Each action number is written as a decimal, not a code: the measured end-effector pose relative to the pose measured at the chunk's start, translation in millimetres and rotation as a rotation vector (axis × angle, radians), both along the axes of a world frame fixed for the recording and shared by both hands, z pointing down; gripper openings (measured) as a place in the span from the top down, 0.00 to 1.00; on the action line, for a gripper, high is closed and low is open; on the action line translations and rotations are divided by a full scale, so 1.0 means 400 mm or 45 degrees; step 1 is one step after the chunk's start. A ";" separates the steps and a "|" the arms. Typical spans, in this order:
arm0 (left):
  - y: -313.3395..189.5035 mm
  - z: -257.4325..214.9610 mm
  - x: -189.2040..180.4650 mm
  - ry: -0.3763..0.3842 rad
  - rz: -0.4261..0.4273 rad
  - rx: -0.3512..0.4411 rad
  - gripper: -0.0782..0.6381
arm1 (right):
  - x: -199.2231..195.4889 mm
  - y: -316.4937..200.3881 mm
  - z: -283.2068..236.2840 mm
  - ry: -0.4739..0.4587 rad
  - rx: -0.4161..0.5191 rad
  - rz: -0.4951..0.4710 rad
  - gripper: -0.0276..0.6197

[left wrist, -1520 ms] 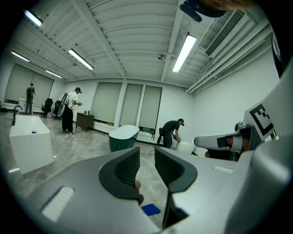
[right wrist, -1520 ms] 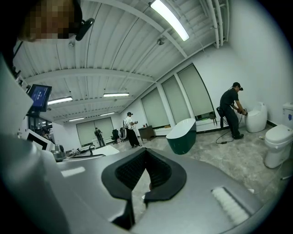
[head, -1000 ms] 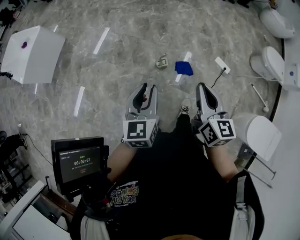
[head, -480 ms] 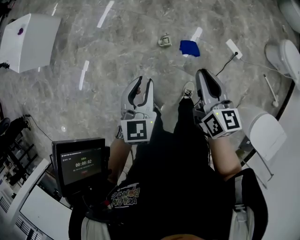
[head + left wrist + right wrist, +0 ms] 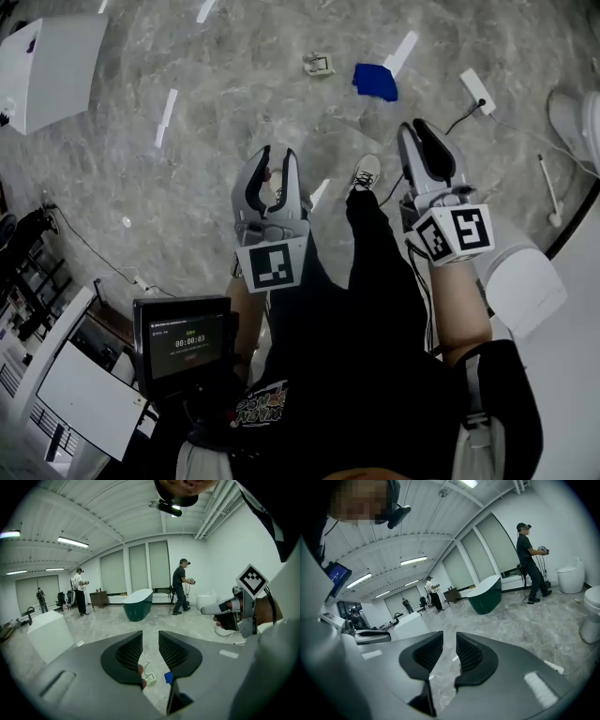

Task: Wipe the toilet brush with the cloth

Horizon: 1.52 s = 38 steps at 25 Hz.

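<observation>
Shut a second ago, right hand-held gripper (image 5: 415,131) just opening narrowly, left hand-held gripper (image 5: 275,157) narrow, both empty; toilet brush (image 5: 319,64) direction unreadable.

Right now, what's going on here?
A person stands holding the left gripper and right gripper out front, both empty. The left's jaws stand apart; the right's have just been opening, nothing between them. The blue cloth lies untouched on the floor ahead. Wiping has not begun. I can't pick out the brush for certain.
</observation>
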State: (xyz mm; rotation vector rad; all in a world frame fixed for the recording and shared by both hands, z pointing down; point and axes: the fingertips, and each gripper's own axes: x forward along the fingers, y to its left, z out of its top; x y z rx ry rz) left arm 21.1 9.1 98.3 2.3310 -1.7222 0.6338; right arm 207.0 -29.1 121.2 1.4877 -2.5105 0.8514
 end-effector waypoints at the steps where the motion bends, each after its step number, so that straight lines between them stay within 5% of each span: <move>1: -0.006 -0.001 -0.005 -0.002 -0.006 0.009 0.74 | 0.001 -0.007 0.010 0.009 -0.007 0.002 0.82; 12: -0.074 0.267 0.012 0.090 -0.062 -0.059 0.73 | -0.046 -0.058 0.249 0.133 0.039 -0.056 0.82; 22: -0.092 0.498 -0.118 0.195 -0.131 -0.057 0.66 | -0.122 -0.074 0.518 0.222 0.016 0.134 0.82; 27: -0.084 0.656 -0.181 0.282 -0.179 -0.081 0.66 | -0.170 -0.085 0.742 0.263 0.011 0.113 0.73; 30: -0.052 0.732 -0.171 0.278 -0.079 -0.048 0.66 | -0.170 -0.094 0.884 0.341 0.013 0.097 0.73; 33: -0.034 0.816 -0.190 0.238 -0.031 -0.014 0.65 | -0.156 -0.102 1.018 0.413 -0.019 0.092 0.69; 38: -0.029 0.910 -0.203 0.319 -0.058 -0.019 0.63 | -0.076 -0.145 1.299 0.543 -0.119 0.164 0.65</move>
